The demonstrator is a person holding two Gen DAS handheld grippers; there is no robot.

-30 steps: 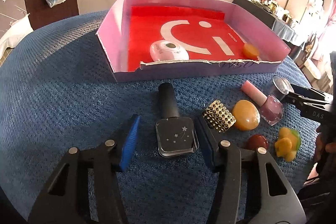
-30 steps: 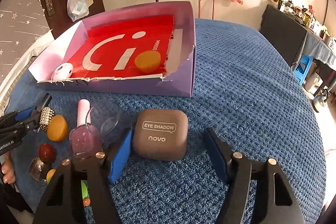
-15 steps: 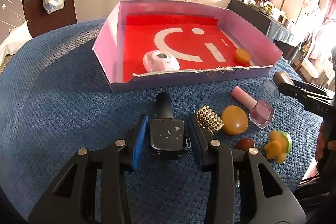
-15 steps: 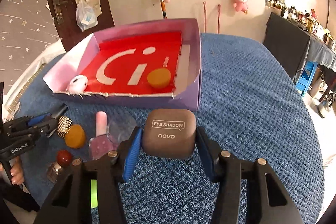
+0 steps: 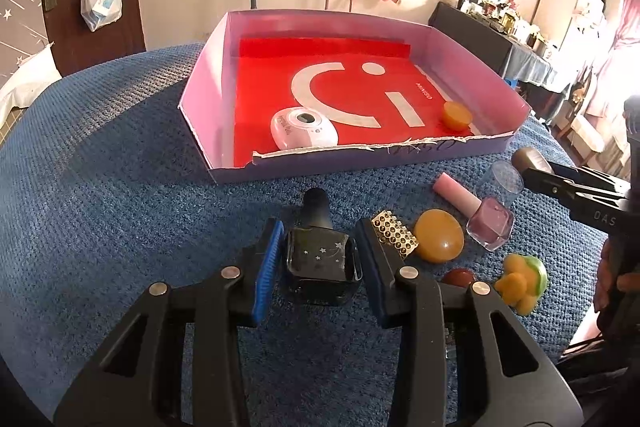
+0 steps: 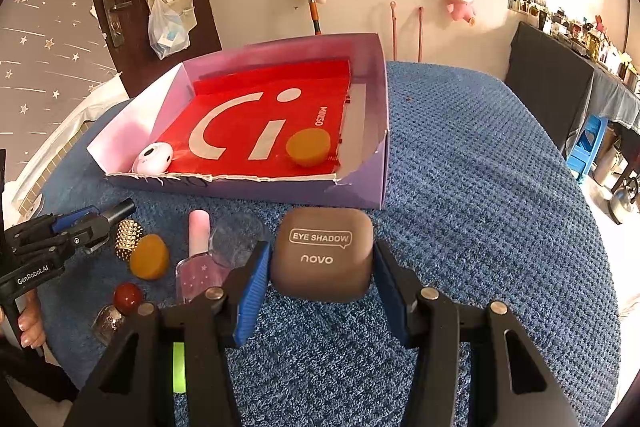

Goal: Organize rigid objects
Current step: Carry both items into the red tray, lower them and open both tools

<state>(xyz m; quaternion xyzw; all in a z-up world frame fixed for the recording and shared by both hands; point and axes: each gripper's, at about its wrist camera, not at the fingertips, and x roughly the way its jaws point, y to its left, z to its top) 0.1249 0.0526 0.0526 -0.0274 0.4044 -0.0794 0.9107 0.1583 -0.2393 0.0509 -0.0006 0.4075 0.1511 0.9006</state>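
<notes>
Now clamped instead of gaping — left gripper (image 5: 318, 261) on the black polish bottle (image 5: 319, 267), right gripper (image 6: 318, 273) on the eye-shadow case (image 6: 322, 253) — ready, probably, for carrying to the box (image 5: 208, 75).

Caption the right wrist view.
Right gripper clamps brown square eye-shadow case before purple cardboard tray.

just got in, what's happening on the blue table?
A person holds a gripper in each hand. The left gripper is shut on a dark nail polish bottle; the right gripper is shut on a brown eye shadow case. Both sit just before the purple box, which holds a white gadget and an orange disc.
</notes>
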